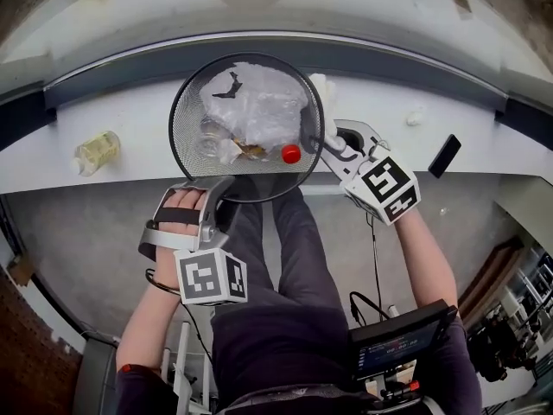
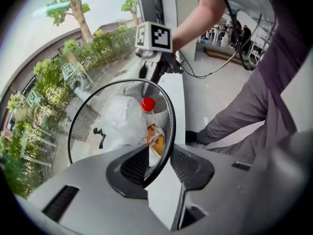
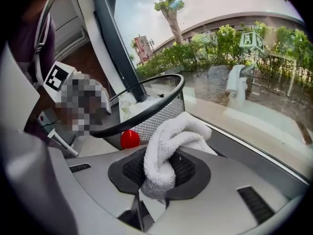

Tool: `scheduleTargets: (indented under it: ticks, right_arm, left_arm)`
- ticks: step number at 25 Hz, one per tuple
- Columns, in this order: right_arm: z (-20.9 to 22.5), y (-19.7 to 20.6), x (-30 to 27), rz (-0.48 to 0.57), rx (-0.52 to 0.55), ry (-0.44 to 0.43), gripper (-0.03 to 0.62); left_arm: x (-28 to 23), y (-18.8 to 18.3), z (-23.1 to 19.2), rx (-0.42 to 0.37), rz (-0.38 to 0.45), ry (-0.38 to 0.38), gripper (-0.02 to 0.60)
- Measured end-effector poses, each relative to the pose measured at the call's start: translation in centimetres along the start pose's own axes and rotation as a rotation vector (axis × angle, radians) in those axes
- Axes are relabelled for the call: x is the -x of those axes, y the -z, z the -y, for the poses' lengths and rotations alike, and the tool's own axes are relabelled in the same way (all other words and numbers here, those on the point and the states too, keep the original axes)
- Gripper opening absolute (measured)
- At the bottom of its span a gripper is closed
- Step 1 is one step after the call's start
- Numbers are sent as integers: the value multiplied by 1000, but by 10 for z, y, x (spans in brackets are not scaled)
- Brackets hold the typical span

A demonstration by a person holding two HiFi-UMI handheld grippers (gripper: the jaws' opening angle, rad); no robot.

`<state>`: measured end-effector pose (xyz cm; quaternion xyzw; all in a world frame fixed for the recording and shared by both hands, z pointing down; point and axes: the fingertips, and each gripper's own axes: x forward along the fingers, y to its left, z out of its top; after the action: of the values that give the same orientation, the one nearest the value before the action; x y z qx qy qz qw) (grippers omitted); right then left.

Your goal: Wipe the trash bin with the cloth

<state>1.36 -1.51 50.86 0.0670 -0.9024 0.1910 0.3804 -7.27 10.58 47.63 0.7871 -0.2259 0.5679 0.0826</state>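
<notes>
Judging by its open wire mesh, the trash bin (image 1: 192, 158) should be light and stiff but easy to tip or slide, so the firm black rim is the place to steady it while its wall is rubbed. It stands on the white ledge (image 1: 130, 115). The left gripper (image 2: 159, 168) sits at the bin's near rim, jaws apart with the rim passing between them, not plainly clamped. The right gripper (image 1: 337, 145), just beside the bin's right wall, pinches the cloth (image 3: 171, 141), a soft, limp white towel bunched close to the mesh. Count: one bin, one cloth, two grippers; inside the bin one red-capped bottle (image 1: 291, 154) and crumpled clear plastic (image 1: 259, 106); left of the bin one plastic bottle (image 1: 95, 152); right of it one dark flat slab (image 1: 444, 156)
</notes>
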Motion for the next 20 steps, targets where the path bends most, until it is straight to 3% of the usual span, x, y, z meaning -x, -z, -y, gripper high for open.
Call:
scheduleTargets:
  ticks: [8,12,17,19,20]
  right_arm:
    - [-43,14,4,-14,70,-38,87]
    - [-73,24,-4,-66,161,-92,87]
    - [-96,32,1,-81,210,-158,87]
    - [-87,30,9,-81,258,-130,88]
    - [-76,26,15,-71,263,-101,87]
  left_arm:
    - [-4,-17,7,214,12,70,130]
    - [-5,-32,11,303,53,90,118]
    - [10,-75,16,292,253,136,88]
    - [34,-88,6,260,361,152,89]
    - [44,-86,2,240,376,171,91]
